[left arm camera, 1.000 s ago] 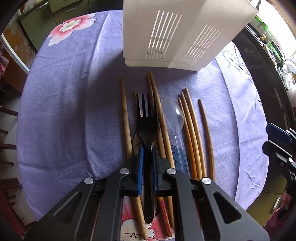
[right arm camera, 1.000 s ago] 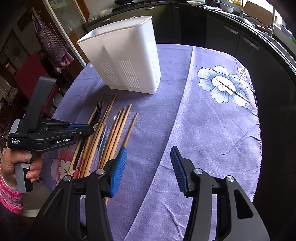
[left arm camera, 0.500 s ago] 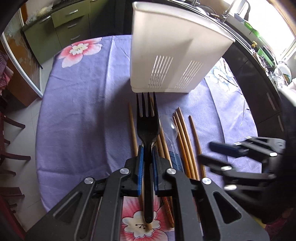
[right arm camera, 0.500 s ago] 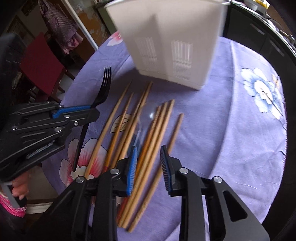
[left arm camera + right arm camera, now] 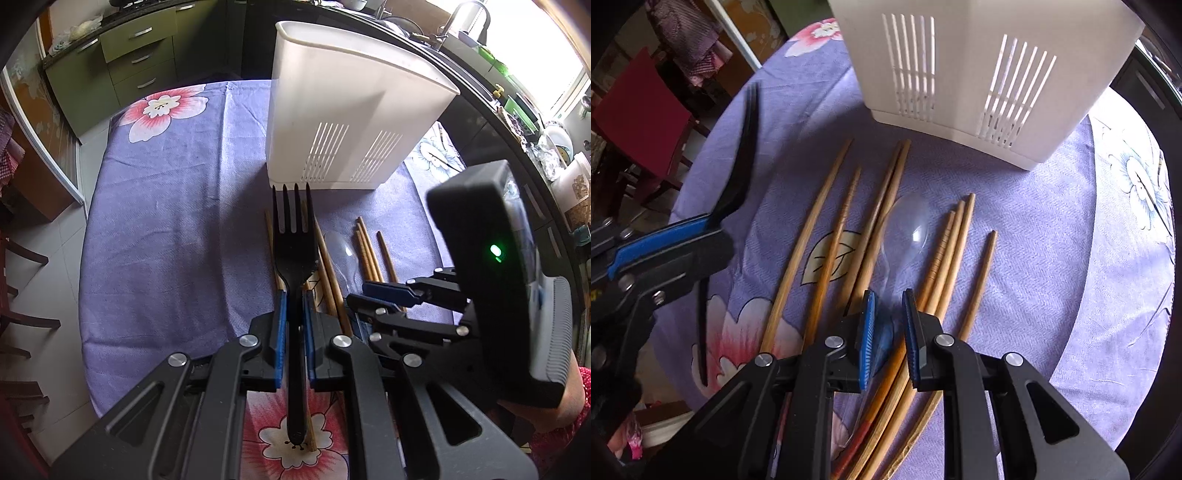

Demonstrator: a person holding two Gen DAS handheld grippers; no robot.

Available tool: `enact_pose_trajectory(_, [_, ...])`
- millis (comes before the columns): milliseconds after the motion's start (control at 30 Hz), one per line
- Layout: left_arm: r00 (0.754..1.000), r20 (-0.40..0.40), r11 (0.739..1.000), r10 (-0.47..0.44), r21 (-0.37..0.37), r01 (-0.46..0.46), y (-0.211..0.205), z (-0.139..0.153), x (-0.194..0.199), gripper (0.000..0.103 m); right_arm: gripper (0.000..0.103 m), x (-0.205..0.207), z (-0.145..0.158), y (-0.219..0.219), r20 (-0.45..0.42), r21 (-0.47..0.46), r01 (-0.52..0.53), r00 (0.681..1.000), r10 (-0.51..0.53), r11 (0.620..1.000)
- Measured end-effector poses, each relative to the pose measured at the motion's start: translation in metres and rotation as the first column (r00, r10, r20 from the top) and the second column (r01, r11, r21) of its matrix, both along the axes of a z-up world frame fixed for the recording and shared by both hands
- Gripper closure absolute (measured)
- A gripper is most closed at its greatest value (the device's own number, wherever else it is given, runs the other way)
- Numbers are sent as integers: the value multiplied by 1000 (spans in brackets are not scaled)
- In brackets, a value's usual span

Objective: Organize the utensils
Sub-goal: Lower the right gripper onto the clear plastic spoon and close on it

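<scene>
Clamping a black plastic fork (image 5: 294, 254) by its handle, the left gripper (image 5: 293, 325) holds it raised above the purple flowered tablecloth (image 5: 166, 236), tines pointing toward the white slotted utensil holder (image 5: 354, 110). In the left wrist view the tine tips sit just short of the holder's lower front edge, and the fork's handle end sticks back past the blue pads (image 5: 281, 325).

To the right of the fork, on the cloth in front of the holder, lies a row of wooden chopsticks (image 5: 809, 236) running lengthwise toward the holder, their tips stopping near its base. Among them, roughly in the middle of the row, rests a clear plastic spoon (image 5: 909, 229), bowl toward the holder.

Further right, the right gripper (image 5: 889, 332) is low over the near end of the row, below the holder in its own view. Its blue fingers (image 5: 867, 332) are narrowly parted on either side of the clear spoon's handle; whether they press on it I cannot tell, since the handle is transparent and hard to make out. Three chopsticks (image 5: 951, 240) lie just right of the spoon, and a single chopstick (image 5: 982, 273) lies farthest right.
</scene>
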State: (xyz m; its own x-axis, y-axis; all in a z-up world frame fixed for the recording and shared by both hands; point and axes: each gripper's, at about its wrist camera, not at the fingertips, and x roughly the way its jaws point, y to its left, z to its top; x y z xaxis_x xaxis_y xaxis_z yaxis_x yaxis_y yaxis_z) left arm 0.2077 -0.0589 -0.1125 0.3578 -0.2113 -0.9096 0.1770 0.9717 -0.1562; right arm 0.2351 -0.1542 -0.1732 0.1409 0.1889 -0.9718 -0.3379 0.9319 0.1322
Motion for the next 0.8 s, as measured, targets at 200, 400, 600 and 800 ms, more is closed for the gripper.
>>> enact_pose_trajectory(200, [1000, -1, 1000, 4, -1, -4, 4, -1, 1, 94, 87, 3, 0, 14, 36, -54, -2, 999, 4, 999])
enact_pose_trajectory(400, [1000, 10, 1000, 2, 2, -2, 4, 3, -1, 94, 92, -2, 4, 12, 75, -12, 11, 997, -10, 1000])
enact_pose_trajectory(600, [999, 40, 1000, -3, 12, 3, 0, 16, -3, 94, 93, -14, 35, -18, 134, 97, 23, 990, -36, 995])
enact_pose_trajectory(800, [997, 80, 1000, -6, 15, 5, -5, 37, -4, 94, 94, -34, 83, -44, 249, 169, 20, 966, -62, 985])
